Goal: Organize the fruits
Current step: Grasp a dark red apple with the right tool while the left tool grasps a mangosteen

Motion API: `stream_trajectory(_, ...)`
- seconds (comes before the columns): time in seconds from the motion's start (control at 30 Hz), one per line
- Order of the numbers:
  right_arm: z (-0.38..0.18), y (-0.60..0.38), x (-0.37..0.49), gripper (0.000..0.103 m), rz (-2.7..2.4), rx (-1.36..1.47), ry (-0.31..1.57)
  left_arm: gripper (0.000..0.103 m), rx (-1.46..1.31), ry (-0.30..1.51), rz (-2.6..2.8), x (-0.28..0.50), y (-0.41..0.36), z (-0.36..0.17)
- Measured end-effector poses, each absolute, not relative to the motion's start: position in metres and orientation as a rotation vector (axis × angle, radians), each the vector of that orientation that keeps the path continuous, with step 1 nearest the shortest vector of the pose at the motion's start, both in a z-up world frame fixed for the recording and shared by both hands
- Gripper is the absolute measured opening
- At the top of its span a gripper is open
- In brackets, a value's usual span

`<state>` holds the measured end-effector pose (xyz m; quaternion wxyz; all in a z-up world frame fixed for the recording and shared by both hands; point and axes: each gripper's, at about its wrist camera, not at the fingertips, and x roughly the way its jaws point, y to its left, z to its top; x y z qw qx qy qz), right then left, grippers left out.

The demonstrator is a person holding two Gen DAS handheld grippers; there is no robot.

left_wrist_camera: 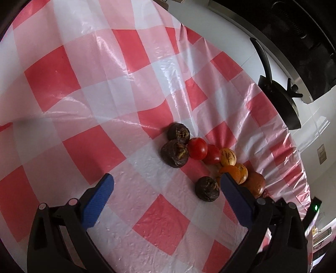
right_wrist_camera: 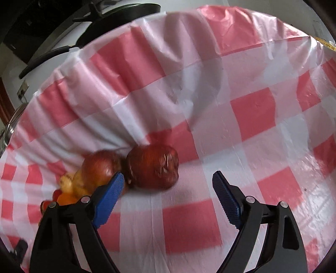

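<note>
Right tool [right_wrist_camera: 168, 182] agape near bruised round pomegranate [right_wrist_camera: 152, 167], crinkled plastic cloth [right_wrist_camera: 252, 109].

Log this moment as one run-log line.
left gripper: open, empty, above red-and-white checked tablecloth | right gripper: open, empty | nearest right: dark red wrinkled round fruit | fruits: clustered, unsorted

A red-and-white checked plastic tablecloth [left_wrist_camera: 88, 88] covers the table, wrinkled and glossy, its edge gathered into pleats [right_wrist_camera: 69, 100] where it hangs over the side. Beyond that edge stands a white counter [left_wrist_camera: 226, 33] with a metal rim. On it lies a black pan [left_wrist_camera: 279, 98] with a long black handle [left_wrist_camera: 261, 55]; in the right wrist view the pan [right_wrist_camera: 126, 12] shows at the top left. A wall socket [left_wrist_camera: 321, 155] sits on the white wall.
</note>
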<state>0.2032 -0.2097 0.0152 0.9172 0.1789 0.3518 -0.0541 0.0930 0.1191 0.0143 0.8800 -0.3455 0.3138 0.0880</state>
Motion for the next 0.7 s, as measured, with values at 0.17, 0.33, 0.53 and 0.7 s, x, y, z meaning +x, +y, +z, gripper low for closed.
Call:
stream_trajectory(0.17, 0.01, -0.201, 0.228, 0.083, -0.122, 0.352, 0.771, 0.101, -0.707, 0.657, 0.183, 0.094, 0.117, 0.015)
stream_trajectory(0.33, 0.011, -0.2, 0.246, 0.084, -0.185, 0.328, 0.786, 0.101, -0.722, 0.659, 0.186, 0.093, 0.119, 0.014)
stream_trajectory(0.53, 0.007, -0.211, 0.252, 0.084, -0.196, 0.343, 0.838, 0.101, -0.729, 0.661, 0.188, 0.092, 0.12, 0.013)
stream_trajectory(0.7, 0.008, -0.182, 0.243, 0.083, -0.231, 0.141, 0.833, 0.101, -0.75, 0.664, 0.192, 0.091, 0.123, 0.011)
